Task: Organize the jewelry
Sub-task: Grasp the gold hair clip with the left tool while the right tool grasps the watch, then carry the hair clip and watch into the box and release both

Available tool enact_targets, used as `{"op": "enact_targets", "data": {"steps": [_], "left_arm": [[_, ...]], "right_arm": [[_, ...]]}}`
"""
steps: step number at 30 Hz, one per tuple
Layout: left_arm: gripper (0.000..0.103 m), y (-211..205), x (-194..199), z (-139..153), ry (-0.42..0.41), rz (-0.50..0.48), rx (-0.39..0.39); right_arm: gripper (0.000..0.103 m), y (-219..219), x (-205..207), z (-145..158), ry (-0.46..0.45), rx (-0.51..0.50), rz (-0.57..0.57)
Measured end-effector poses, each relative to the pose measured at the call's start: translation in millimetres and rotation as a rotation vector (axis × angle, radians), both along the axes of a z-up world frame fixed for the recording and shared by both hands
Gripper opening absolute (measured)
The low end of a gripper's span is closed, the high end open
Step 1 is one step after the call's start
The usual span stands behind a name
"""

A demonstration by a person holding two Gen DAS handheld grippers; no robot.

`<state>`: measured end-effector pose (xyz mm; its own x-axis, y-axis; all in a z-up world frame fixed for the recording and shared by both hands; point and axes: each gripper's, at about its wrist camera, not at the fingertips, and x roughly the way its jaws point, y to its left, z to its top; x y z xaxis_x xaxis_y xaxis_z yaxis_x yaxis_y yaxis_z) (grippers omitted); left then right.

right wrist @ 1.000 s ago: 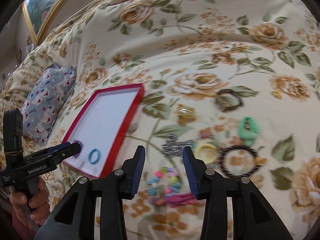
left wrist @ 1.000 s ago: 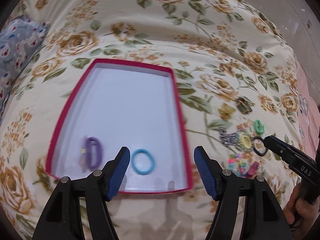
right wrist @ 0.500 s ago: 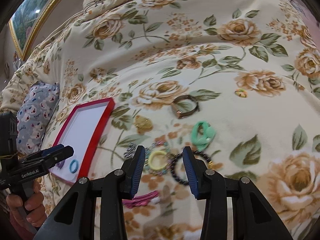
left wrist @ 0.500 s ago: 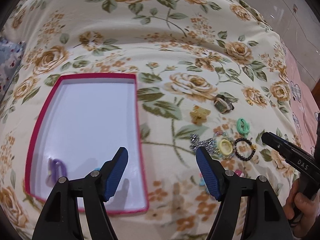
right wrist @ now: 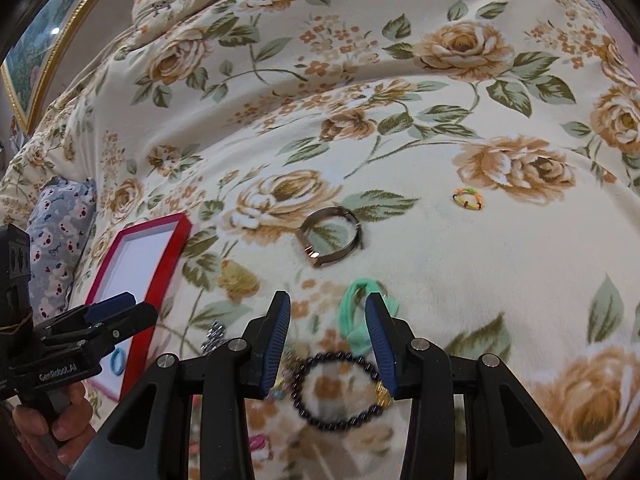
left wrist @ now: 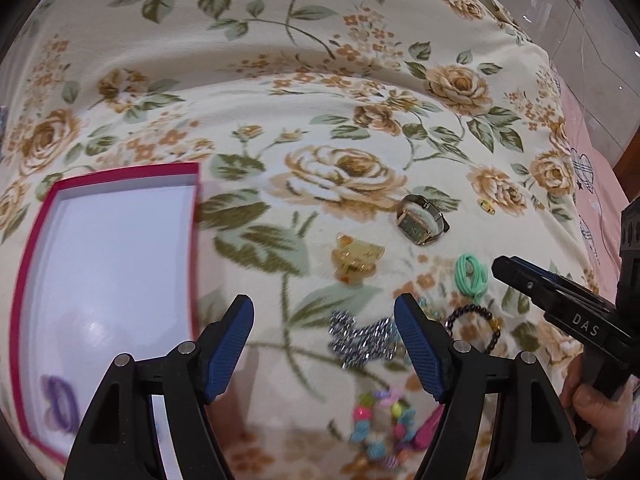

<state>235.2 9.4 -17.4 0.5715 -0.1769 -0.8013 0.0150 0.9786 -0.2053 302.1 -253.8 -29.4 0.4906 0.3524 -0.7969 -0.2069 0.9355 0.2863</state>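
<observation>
A red-rimmed white box (left wrist: 193, 240) (right wrist: 168, 264) lies on the floral blanket with a purple hair tie (left wrist: 60, 402) and a blue hair tie (right wrist: 117, 362) inside. To its right lie a watch (left wrist: 420, 220), an amber claw clip (left wrist: 356, 260), a green hair tie (right wrist: 354, 308), a black bead bracelet (right wrist: 336, 392), a silver chain (left wrist: 360, 336) and a colourful bead bracelet (left wrist: 380, 420). My left gripper (left wrist: 323, 312) hovers over the chain, its jaws opening and gripping nothing. The right gripper (right wrist: 328, 304) stands part open above the black bracelet and green tie, holding nothing.
A small multicoloured ring (right wrist: 468, 198) lies apart at the right. A blue patterned pillow (right wrist: 56, 232) sits left of the box, with a gold-framed picture (right wrist: 40, 40) behind it. A pink sheet (left wrist: 592, 184) borders the blanket's right edge. A hand holds each gripper's handle.
My left gripper slid right, from over the box to over the silver chain, and its jaws widened. The right gripper moved from the colourful beads to the black bracelet and green tie.
</observation>
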Motion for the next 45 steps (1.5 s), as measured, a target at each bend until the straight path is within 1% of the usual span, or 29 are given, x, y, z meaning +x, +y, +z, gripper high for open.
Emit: {"op": "enact_targets", "data": {"steps": [4,6,8,11,14,16,17,18,19,20,21,22,26,34,39,45], "left_arm": [[0.073,-10.3,25.4,-15.5,0.027,-0.027,-0.008],[0.074,-15.6,36.7,-23.1,0.037,-0.042,-0.027],[0.074,-20.7,50.4,-32.8,0.048,-0.043,-0.021],[0.074,-24.2,68.8,-47.7,0.067,-0.039,-0.011],[0.073,-24.5,81.2,-58.4,0.082,-0.028,-0.035],[0.072,-24.9,88.6,-64.5,0.089,-0.020,-0.036],[0.071,-25.5,91.9,-67.1,0.090,-0.019,-0.032],[0.070,-27.0,93.6,-68.7,0.088,-0.020,-0.028],[0.062,-28.2,94.9,-69.6,0.085,-0.022,-0.022],[0.050,-29.8,97.7,-71.4,0.084,-0.028,-0.014],[0.043,-31.6,97.9,-72.3,0.086,-0.032,-0.010],[0.039,-32.1,99.1,-72.9,0.086,-0.033,-0.009],[0.038,-30.0,94.6,-68.5,0.060,-0.038,-0.019],[0.038,-11.5,59.1,-33.9,-0.013,-0.031,-0.042],[0.038,7.6,30.2,-18.6,-0.033,-0.016,-0.060],[0.038,37.6,-3.7,-7.1,-0.035,0.030,-0.074]], "right_arm": [[0.041,-0.6,21.7,-9.1,0.018,0.012,-0.006],[0.041,-0.9,36.4,-17.0,0.041,0.025,-0.003],[0.041,-0.3,47.0,-22.3,0.051,0.026,-0.004],[0.040,4.1,61.8,-31.1,0.059,0.011,0.004],[0.040,8.4,73.4,-40.6,0.074,-0.011,0.010],[0.039,11.6,79.0,-46.5,0.082,-0.025,0.016],[0.035,13.3,81.5,-49.9,0.086,-0.036,0.019],[0.030,14.6,82.9,-52.7,0.090,-0.045,0.022],[0.028,14.9,84.0,-54.6,0.092,-0.051,0.023],[0.021,15.8,85.5,-56.5,0.092,-0.060,0.026],[0.012,16.3,85.5,-57.3,0.091,-0.064,0.027],[0.008,16.3,85.4,-57.6,0.091,-0.063,0.027],[0.005,16.7,81.3,-53.2,0.075,-0.060,0.030],[0.005,29.5,51.2,-23.9,0.033,0.009,0.058],[0.005,46.8,32.9,-11.0,0.024,0.043,0.100],[0.006,68.3,17.0,-5.8,0.028,0.055,0.138]]}}
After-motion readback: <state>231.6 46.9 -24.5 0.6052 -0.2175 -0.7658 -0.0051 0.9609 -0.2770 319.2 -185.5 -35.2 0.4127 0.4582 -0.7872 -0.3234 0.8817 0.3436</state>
